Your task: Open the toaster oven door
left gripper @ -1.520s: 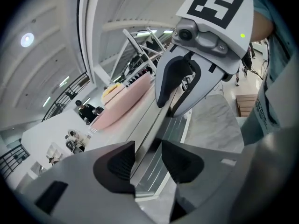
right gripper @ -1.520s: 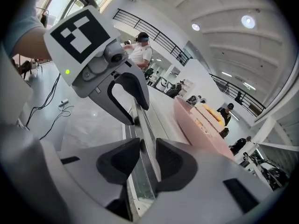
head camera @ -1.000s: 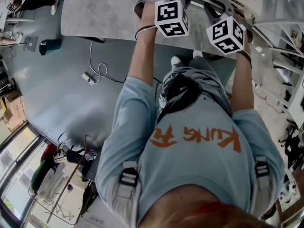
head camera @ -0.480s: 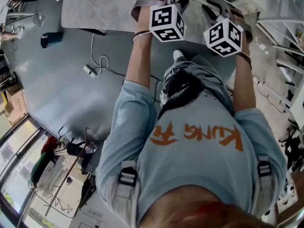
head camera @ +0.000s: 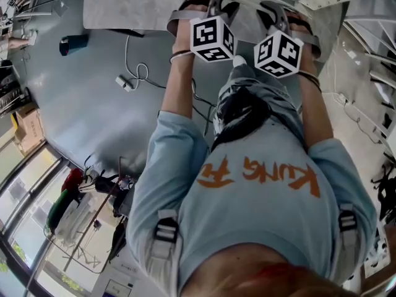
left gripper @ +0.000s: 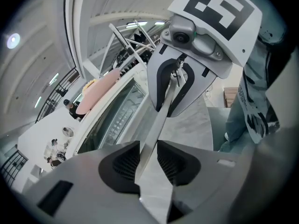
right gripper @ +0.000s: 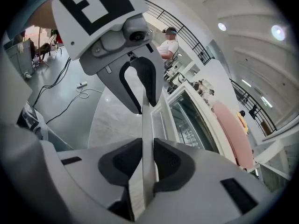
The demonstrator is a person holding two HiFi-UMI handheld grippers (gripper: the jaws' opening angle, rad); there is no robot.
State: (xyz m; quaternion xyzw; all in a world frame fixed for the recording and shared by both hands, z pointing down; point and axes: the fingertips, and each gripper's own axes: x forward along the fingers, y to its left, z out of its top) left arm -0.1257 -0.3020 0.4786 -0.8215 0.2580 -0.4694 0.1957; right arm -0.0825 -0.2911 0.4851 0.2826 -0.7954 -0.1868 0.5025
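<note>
Over the tabletop edge, left gripper [left gripper: 148, 158] and right gripper [right gripper: 146, 158] fingers, just closing tighter, clamp the handle [left gripper: 161, 113]; the toaster oven door [right gripper: 160, 122] has swung partly open.

Bright, even light from ceiling lamps [right gripper: 277, 32] (dark fisheye vignette at corners), strong edge distortion, sharp centres.

Left tongs [left gripper: 148, 158], right tongs [right gripper: 146, 160] tightening, gripping

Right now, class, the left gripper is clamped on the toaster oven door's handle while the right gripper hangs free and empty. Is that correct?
Not quite. The right gripper is not empty: the right gripper view shows its jaws closed on the same door handle. Both grippers' jaws have just been closing on it. The left gripper is indeed clamped there.
</note>
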